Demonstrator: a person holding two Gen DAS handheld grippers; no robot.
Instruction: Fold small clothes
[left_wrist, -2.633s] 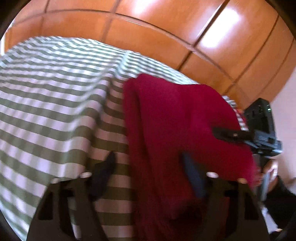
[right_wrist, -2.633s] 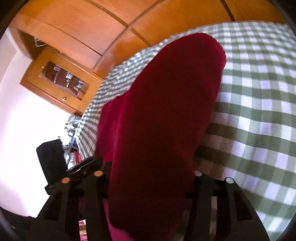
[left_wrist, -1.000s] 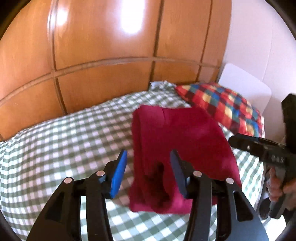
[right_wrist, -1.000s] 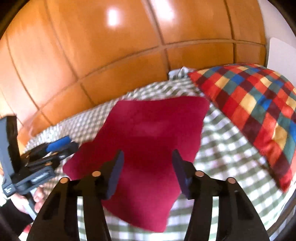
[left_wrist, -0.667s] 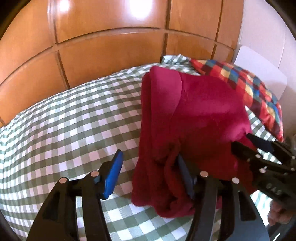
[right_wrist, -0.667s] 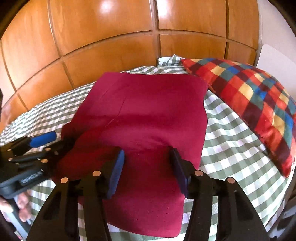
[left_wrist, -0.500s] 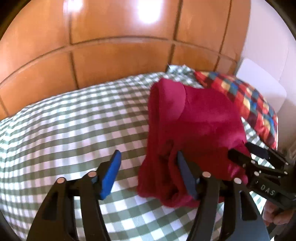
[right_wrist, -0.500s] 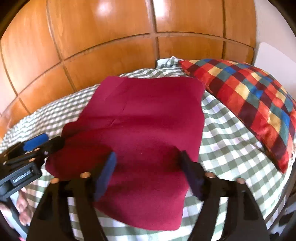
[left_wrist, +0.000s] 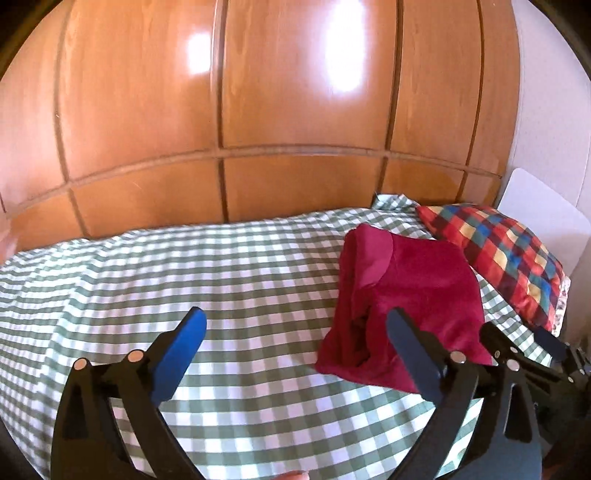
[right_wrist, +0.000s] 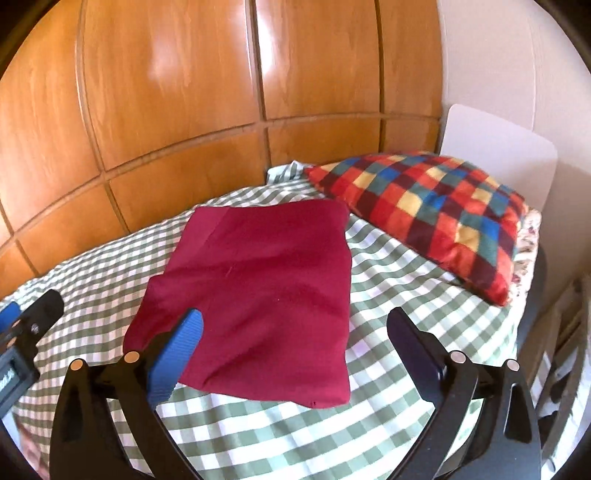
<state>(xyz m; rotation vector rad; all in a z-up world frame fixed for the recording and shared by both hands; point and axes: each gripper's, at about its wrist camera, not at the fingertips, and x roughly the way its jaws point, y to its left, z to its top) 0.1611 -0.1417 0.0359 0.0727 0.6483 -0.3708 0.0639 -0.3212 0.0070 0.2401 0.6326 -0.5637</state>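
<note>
Right wrist view: the red garment (right_wrist: 258, 291) is seen folded into a rough rectangle at the centre of the frame, lying flat on the checked bedsheet (right_wrist: 388, 295), just beside the patchwork pillow (right_wrist: 436, 214) at upper right. It is judged soft, light and limp; a corner or the folded edge at lower left would be the place to pinch. The right tool (right_wrist: 295, 336) is seen with jaws opening wide, the cloth beyond them and nothing gripped. In the left wrist view, the left tool (left_wrist: 295, 332) is likewise opening, with only sheet between its jaws and the garment at right of frame. Inner layers of the fold are hidden. Wooden panelling (left_wrist: 295, 110) fills the upper frame.
</note>
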